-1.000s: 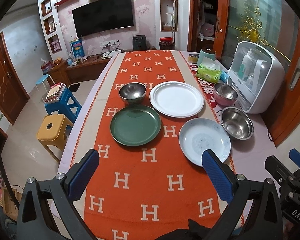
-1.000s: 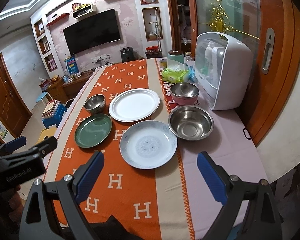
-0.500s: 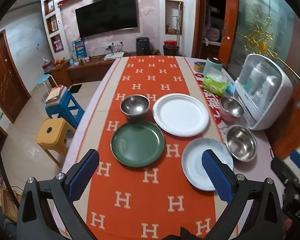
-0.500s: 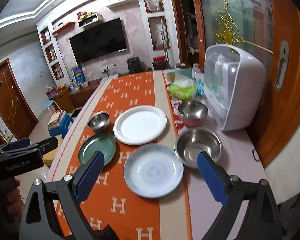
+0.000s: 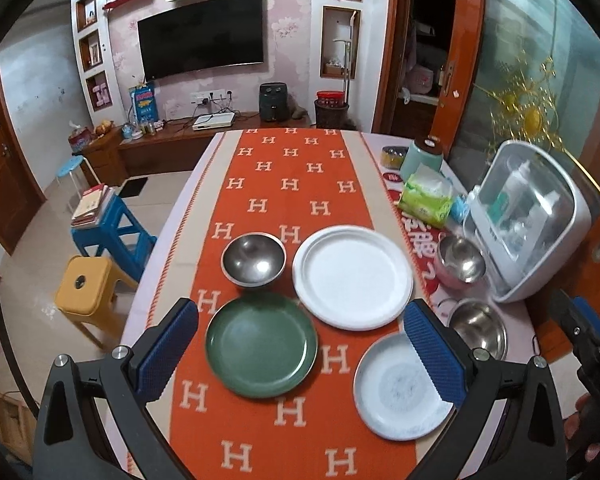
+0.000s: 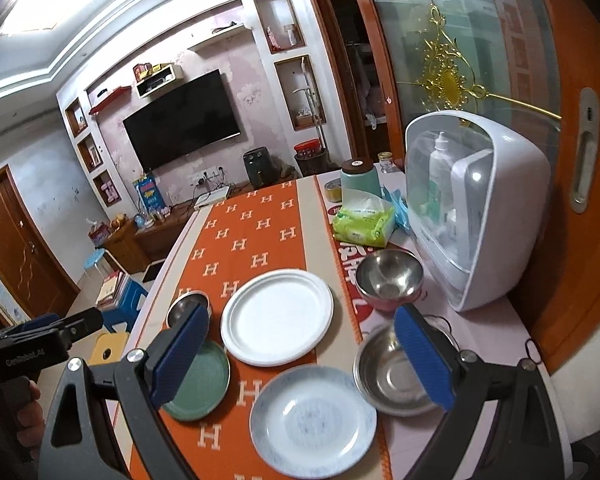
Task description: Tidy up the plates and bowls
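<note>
On the orange runner lie a green plate (image 5: 261, 346) (image 6: 198, 386), a white plate (image 5: 353, 277) (image 6: 277, 316) and a pale blue plate (image 5: 400, 390) (image 6: 313, 420). A small steel bowl (image 5: 253, 260) (image 6: 186, 307) stands behind the green plate. A large steel bowl (image 5: 478, 326) (image 6: 392, 376) and a pink-sided steel bowl (image 5: 460, 262) (image 6: 388, 280) stand at the right. My left gripper (image 5: 300, 354) is open and empty, high above the plates. My right gripper (image 6: 302, 360) is open and empty, also held high.
A white sterilizer cabinet (image 5: 528, 224) (image 6: 472, 208) stands at the table's right edge, with a green tissue pack (image 5: 426, 198) (image 6: 364, 222) and a teal jar (image 6: 360, 180) behind it. Yellow (image 5: 86, 292) and blue (image 5: 112, 220) stools stand left of the table.
Both grippers have risen and pulled back from the table, so the dishes look smaller and lower. Nothing on the table has moved. Both stay open.
</note>
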`<act>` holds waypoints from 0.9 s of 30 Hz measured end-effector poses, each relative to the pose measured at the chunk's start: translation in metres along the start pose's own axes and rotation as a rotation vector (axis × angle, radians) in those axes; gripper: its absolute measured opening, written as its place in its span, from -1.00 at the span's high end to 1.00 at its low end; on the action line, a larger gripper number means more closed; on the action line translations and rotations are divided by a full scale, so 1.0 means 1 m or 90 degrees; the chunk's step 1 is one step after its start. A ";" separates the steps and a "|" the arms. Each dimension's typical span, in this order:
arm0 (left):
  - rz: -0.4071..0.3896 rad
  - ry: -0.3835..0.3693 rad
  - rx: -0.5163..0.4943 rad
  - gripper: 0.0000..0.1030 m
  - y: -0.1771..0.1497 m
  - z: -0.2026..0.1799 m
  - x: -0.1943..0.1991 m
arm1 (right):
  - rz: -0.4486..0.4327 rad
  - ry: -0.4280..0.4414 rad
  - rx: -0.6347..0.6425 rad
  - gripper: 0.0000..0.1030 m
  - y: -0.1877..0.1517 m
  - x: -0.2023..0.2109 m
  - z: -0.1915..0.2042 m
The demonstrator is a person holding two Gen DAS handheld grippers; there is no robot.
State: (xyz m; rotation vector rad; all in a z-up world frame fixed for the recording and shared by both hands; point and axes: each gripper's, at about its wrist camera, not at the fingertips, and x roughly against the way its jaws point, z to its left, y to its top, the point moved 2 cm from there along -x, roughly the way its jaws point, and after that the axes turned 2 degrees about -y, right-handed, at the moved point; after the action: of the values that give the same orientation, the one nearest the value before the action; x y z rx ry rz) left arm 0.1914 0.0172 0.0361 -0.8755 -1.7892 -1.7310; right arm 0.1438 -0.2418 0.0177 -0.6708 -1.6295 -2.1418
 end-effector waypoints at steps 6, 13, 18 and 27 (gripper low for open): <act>0.009 -0.017 0.012 -0.98 0.018 0.009 -0.041 | -0.038 0.001 -0.003 -0.85 0.014 -0.029 -0.004; 0.014 -0.059 0.030 -0.98 0.026 0.018 -0.092 | -0.034 0.040 0.012 -0.85 0.017 -0.068 -0.006; 0.034 -0.075 0.032 -0.98 0.023 0.021 -0.134 | -0.014 0.055 0.025 -0.85 0.008 -0.100 -0.002; 0.085 -0.082 0.030 -0.98 0.007 0.024 -0.197 | 0.065 0.054 -0.004 -0.85 -0.014 -0.166 -0.009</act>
State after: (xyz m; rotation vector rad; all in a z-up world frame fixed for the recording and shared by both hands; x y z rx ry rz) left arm 0.3304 0.0196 -0.1061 -1.0836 -1.8005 -1.5738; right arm 0.2703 -0.2465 -0.0906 -0.6423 -1.5130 -2.0741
